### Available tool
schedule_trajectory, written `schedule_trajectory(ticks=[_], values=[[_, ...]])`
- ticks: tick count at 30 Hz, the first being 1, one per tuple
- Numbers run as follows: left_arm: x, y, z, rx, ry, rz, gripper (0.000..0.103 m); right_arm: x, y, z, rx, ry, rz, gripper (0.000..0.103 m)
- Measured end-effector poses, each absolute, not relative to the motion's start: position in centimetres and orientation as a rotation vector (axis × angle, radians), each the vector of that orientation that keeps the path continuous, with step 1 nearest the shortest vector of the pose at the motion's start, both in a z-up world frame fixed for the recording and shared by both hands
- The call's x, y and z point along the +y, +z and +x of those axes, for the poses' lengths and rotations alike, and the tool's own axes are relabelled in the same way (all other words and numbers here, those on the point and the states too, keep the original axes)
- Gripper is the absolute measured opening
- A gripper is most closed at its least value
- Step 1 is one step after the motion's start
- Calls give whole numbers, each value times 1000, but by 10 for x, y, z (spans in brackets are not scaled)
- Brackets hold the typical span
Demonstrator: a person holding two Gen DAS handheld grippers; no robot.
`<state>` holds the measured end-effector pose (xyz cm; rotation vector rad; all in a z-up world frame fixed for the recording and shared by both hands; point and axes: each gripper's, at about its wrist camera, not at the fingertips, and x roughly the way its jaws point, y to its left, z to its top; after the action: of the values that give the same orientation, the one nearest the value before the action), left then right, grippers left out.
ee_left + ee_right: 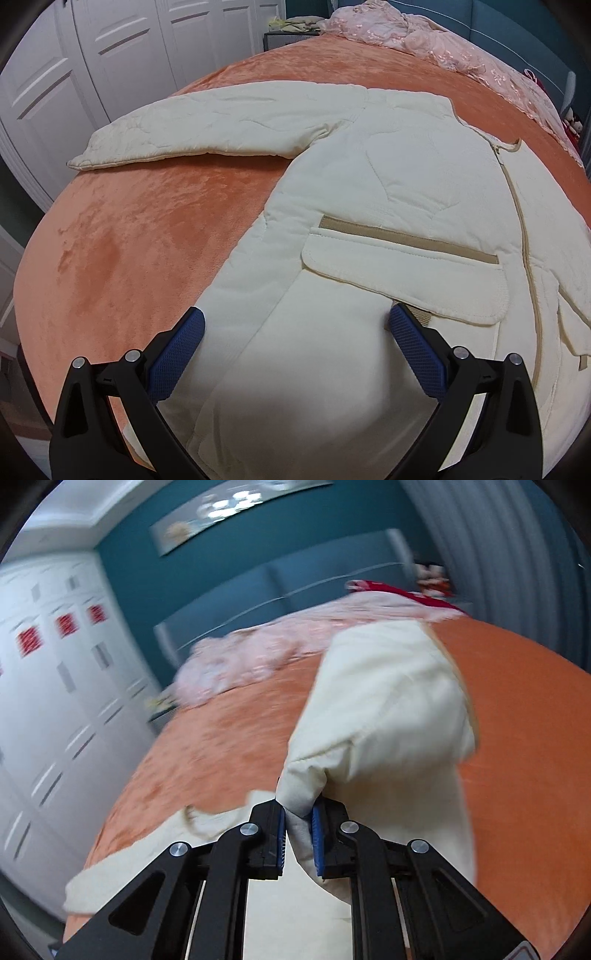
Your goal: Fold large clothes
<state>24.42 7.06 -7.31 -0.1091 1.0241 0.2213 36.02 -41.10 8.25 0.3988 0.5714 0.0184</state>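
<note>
The cream quilted padded coat (388, 206) with tan zip trim lies front-up, spread across the orange plush bed cover (122, 236). Its one long sleeve (207, 129) in the left wrist view stretches out flat to the side, away from the body, and a flapped pocket with a tan band (406, 266) sits on the near front panel. The zip line (524, 236) runs closed up the middle. Judging from this, the folding has barely begun: the body is still full width, that sleeve is not yet brought in, and no lengthwise fold shows.

In the right wrist view the other sleeve (384, 716) is lifted off the bed, bunched and hanging from its end. The right gripper (298, 834) has its fingers nearly together, pinching a fold of that cream cloth between the blue pads (317, 845). This picture is blurred, so the exact part held is hard to tell beyond the sleeve's end.

The left gripper (295, 332) hovers over the coat's lower front panel with its fingers (177, 354) spread wide; it holds nothing, and contact with the cloth cannot be made out.

Beyond the coat, a crumpled pink lace bedspread (424, 37) lies at the head of the bed, by a teal padded headboard (258, 602) and white panelled wardrobe doors (122, 48).
</note>
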Motion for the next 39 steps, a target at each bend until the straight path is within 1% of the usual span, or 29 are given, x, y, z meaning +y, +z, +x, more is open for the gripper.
schedule_trajectory(ticks=[2,4,7,9,11,16,19,22,23,24,25,26,27,28,29,31,32,33,34,35,37,38,39], values=[[77,-71,246,1025,214,-150,98,-324,82,379,610,207,312,22],[84,-65,248,1018,190,-201,98,-254,70,382,642,331,216,51],[91,-50,256,985,131,-274,98,-201,51,359,617,372,125,61],[92,-42,268,967,72,-315,98,-209,34,344,650,364,176,64],[89,-40,286,965,21,-361,98,-238,15,329,707,313,264,65],[73,-59,339,1006,-63,-527,98,-322,-35,279,838,51,453,67],[61,-76,368,1029,-83,-616,98,-364,-53,272,848,-31,598,67],[48,-86,388,1041,-71,-624,97,-387,-66,275,842,-81,705,67],[43,-86,392,1035,-65,-603,95,-394,-72,279,846,-88,746,67],[38,-84,398,1035,-64,-572,79,-401,-80,285,855,-95,785,67],[33,-83,402,1040,-72,-543,66,-404,-86,292,865,-114,818,66],[27,-81,407,1053,-76,-516,37,-408,-91,301,868,-126,847,63],[24,-80,412,1061,-66,-492,20,-409,-91,309,864,-133,851,39],[22,-74,414,1048,-67,-477,14,-409,-86,316,867,-145,839,14],[22,-64,415,1018,-83,-463,7,-411,-77,317,846,-145,829,12],[22,-33,408,914,-117,-431,7,-402,-36,310,715,-103,759,11],[23,-19,403,864,-117,-403,7,-394,-16,304,663,-99,670,11],[23,-10,395,824,-116,-369,7,-389,-7,300,628,-97,600,10],[21,-9,390,808,-107,-335,7,-383,-9,299,628,-109,540,9],[19,-16,389,820,-92,-301,7,-379,-24,304,693,-127,486,9],[13,-50,393,906,-58,-249,7,-381,-65,311,833,-164,476,9],[11,-69,393,948,-43,-237,6,-381,-82,310,874,-172,487,9],[10,-81,391,964,-31,-225,6,-382,-91,307,876,-171,494,9]])
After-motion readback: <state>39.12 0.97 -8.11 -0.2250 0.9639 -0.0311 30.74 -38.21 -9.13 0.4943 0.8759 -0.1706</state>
